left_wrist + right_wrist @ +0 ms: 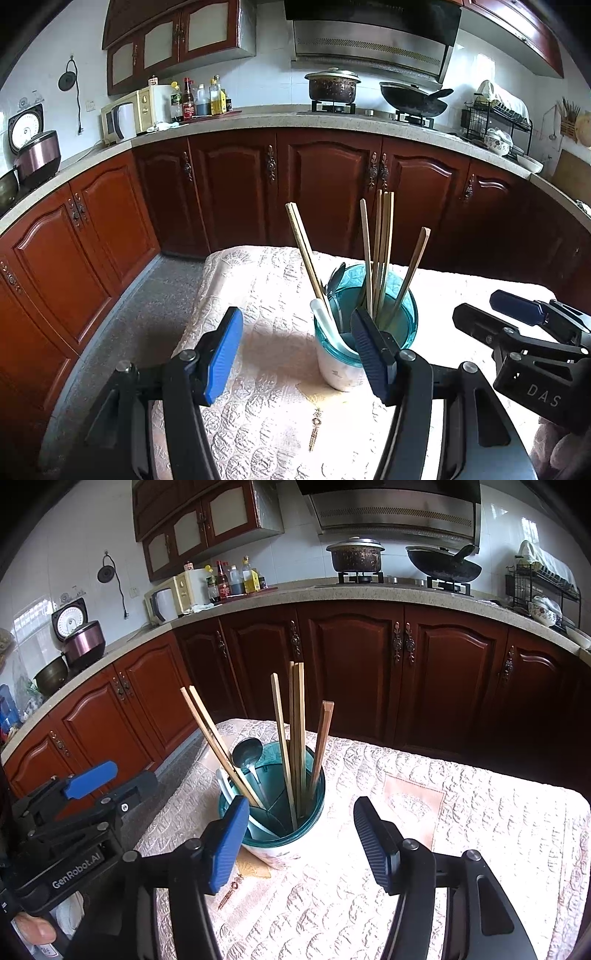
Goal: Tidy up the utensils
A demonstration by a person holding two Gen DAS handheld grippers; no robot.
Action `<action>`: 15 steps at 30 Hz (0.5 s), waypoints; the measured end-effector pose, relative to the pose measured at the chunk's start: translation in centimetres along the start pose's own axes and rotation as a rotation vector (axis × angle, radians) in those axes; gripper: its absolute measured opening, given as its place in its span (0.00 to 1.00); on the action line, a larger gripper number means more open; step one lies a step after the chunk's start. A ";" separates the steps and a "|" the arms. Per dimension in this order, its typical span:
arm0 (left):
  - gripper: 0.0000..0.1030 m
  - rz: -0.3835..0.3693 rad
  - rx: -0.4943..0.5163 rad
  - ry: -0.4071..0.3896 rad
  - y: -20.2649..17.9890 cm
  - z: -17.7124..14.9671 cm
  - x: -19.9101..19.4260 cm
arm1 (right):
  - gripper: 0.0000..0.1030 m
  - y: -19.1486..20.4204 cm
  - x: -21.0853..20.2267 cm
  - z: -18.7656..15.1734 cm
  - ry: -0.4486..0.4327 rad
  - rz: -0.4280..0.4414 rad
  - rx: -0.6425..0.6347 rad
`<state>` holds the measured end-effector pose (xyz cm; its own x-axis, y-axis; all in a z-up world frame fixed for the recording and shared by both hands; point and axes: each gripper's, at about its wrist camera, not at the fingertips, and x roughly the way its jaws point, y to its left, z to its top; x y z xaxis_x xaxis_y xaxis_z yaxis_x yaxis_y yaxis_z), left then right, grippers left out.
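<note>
While both views look across a kitchen of reddish-brown wooden cabinets [236,192], the near surface is a counter [461,827] draped in a pale, quilted cloth with a raised scale-like pattern. Behind it a speckled stone worktop [258,118] curves round the room, carrying a cream microwave [125,116], a cluster of sauce bottles [199,99], a lidded pot [332,86] and a black wok [413,99] on a two-burner hob under a steel hood.

One round utensil holder [284,834] stands on the cloth, white-bodied with a translucent teal rim. Seven wooden chopsticks [295,738] rise from it: two leaning left, four near upright, one browner stick tilting right. One dark metal spoon [246,753] and one white plastic handle [225,782] sit at its left side.

Left claw [295,354] hangs released, its ribbed blue pads wide apart, the right pad overlapping the holder's rim in view; I cannot tell if it touches. Right claw [299,843] is likewise spread, empty, with the holder just beyond its left pad.
</note>
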<state>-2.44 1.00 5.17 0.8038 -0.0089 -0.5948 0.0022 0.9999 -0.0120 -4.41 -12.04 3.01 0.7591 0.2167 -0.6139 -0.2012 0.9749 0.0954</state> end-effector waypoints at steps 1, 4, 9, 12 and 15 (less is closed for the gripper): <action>0.60 0.002 0.000 0.001 0.0 0.0 0.1 | 0.61 0.0 0.0 0.0 0.002 -0.001 0.000; 0.60 0.004 -0.003 0.011 0.0 -0.1 0.2 | 0.61 -0.1 0.0 -0.1 0.003 -0.003 0.003; 0.60 0.012 0.001 0.016 -0.2 -0.3 0.4 | 0.61 -0.3 0.0 -0.2 0.004 -0.004 0.006; 0.60 0.016 0.000 0.025 -0.1 -0.4 0.5 | 0.61 -0.3 0.1 -0.3 0.008 -0.003 0.006; 0.60 0.016 -0.004 0.028 0.0 -0.5 0.7 | 0.61 -0.3 0.3 -0.3 0.011 -0.002 0.007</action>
<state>-2.19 0.95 4.35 0.7868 0.0071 -0.6171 -0.0129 0.9999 -0.0049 -4.37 -12.28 2.56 0.7525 0.2141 -0.6228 -0.1955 0.9757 0.0992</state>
